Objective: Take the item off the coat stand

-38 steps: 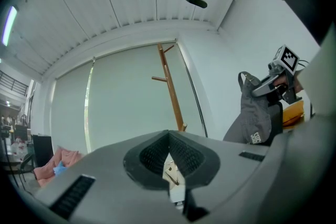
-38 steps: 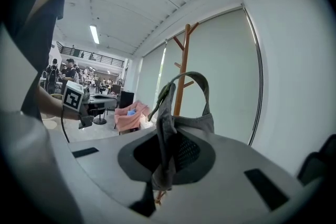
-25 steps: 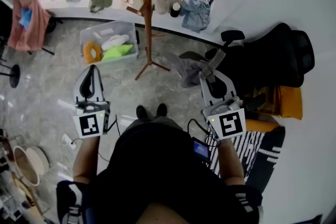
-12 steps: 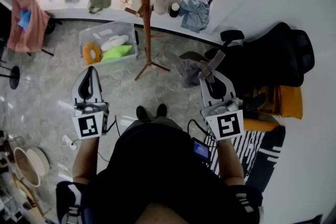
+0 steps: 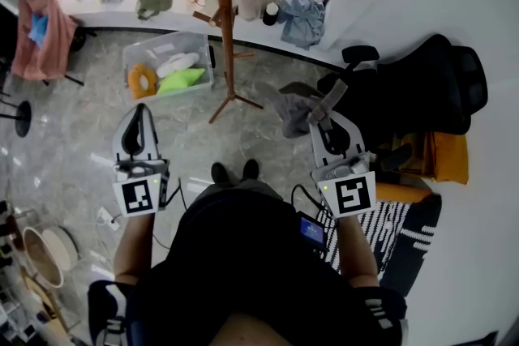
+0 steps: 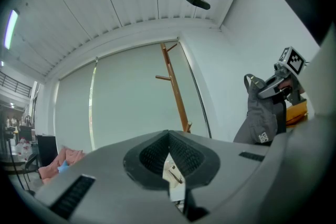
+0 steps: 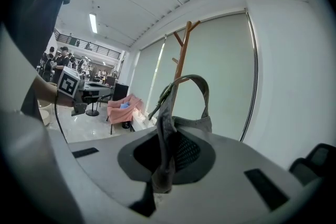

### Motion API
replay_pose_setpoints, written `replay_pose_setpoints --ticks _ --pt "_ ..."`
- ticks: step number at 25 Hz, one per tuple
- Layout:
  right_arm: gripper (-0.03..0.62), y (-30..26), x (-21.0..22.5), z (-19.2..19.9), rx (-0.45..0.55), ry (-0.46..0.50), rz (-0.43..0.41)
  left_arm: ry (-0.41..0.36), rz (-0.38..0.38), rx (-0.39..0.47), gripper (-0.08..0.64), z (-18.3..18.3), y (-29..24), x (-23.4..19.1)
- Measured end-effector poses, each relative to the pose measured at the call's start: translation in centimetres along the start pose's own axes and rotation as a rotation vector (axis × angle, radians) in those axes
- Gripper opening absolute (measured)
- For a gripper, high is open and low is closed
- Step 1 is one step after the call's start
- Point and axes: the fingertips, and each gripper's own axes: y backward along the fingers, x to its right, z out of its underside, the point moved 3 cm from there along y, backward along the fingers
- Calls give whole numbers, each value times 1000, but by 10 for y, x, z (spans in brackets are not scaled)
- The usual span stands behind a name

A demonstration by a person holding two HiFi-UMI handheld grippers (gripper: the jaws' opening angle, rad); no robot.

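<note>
Head view with both gripper views. The right gripper (image 5: 328, 100) is pinching the strap (image 7: 167, 113) of the grey bag (image 5: 293, 114) with its jaws pressed nearly together on the fabric, and the bag's body is hanging below the jaws, just beside them and above the floor (image 5: 73, 134). Compared with the preceding second, almost nothing is changing: both grippers are drifting only slightly, and the bag is swinging a little at the right gripper's tip. The coat stand (image 5: 226, 20) is standing well apart from the bag, and no part of the strap is touching its pegs, so the removal is judged as already accomplished and the hold as steady. The left gripper (image 5: 139, 113) is resting idle with its jaws pressed together and nothing between them. What is remaining, by this reading, is only carrying or setting down the freed bag.
</note>
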Motion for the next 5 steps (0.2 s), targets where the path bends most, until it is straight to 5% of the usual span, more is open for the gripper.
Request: replay_pose_setpoints --ticks 5 --pt "29 1 0 -1 -5 8 3 0 0 -1 25 0 0 0"
